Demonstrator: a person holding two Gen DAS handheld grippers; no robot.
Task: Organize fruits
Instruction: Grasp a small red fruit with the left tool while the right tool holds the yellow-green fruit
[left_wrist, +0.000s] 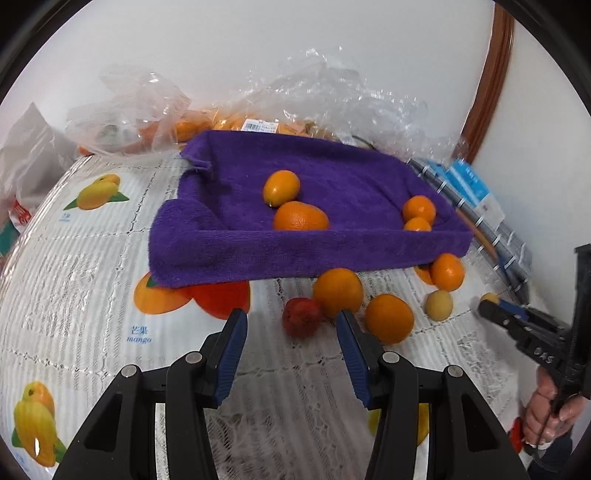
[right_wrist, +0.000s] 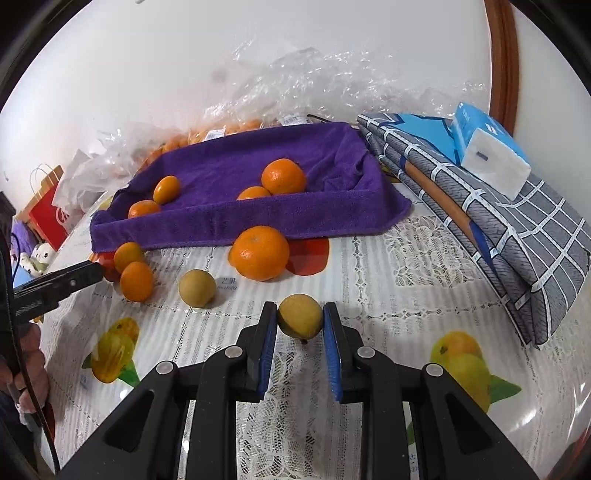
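From the left wrist, the left gripper (left_wrist: 291, 325) stands part open and empty above a red fruit (left_wrist: 301, 317); four oranges (left_wrist: 300, 218) lie in the purple towel-lined tray (left_wrist: 258, 251). Only the right wrist shows the right gripper (right_wrist: 300, 319) clamped on a small yellow fruit (right_wrist: 300, 319), plus a tissue pack (right_wrist: 487, 147) on folded cloth (right_wrist: 517, 236). Fruit-printed tablecloth (right_wrist: 388, 258), white wall (left_wrist: 258, 44).
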